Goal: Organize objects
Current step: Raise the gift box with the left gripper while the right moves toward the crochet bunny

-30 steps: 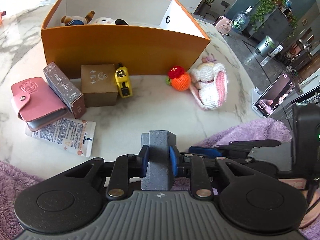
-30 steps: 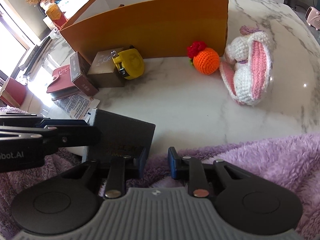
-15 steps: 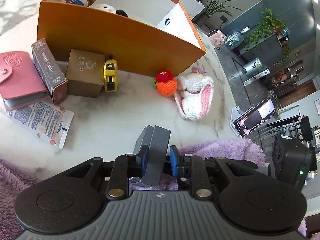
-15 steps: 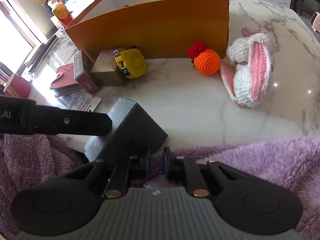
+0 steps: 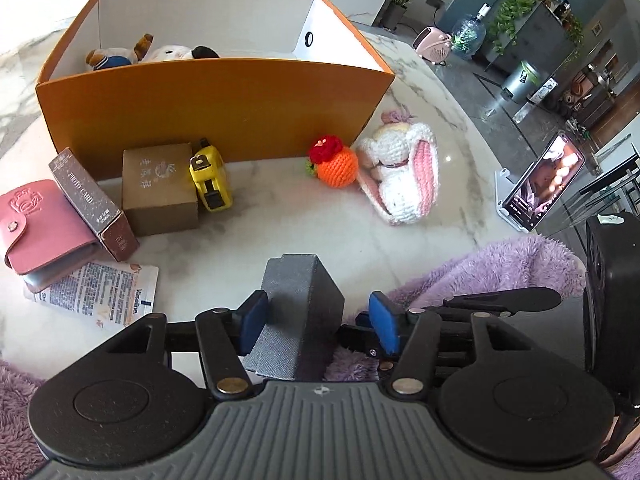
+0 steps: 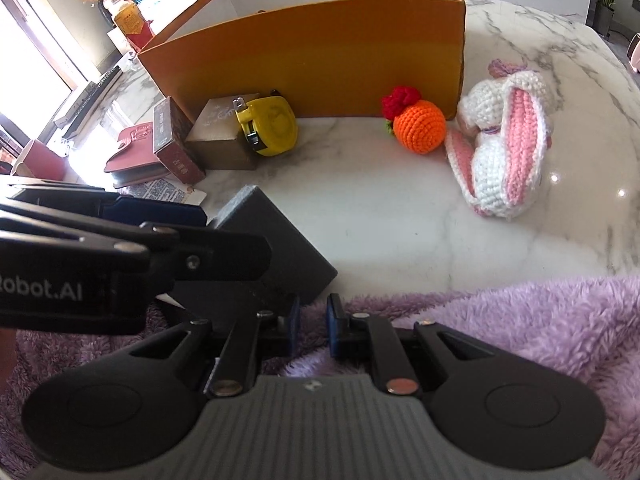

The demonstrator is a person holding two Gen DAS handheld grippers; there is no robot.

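Daylight scene, bright overall. In the right wrist view the window [image 6: 36, 52] at upper left was blown out to white, and its glare washed over the red wallet [image 6: 136, 152] and the printed leaflet [image 6: 168, 192]. Small specular highlights sat on the marble tabletop [image 6: 400, 220] near the crocheted rabbit [image 6: 504, 152]. The orange box [image 5: 216, 108] threw a soft shadow onto the marble at its base. Fisheye bending was strong: box edges curved, room corners stretched and darkened. Foreground housing stayed dark with little detail. Focus was sharp mid-frame; background furniture in the left wrist view was softer.
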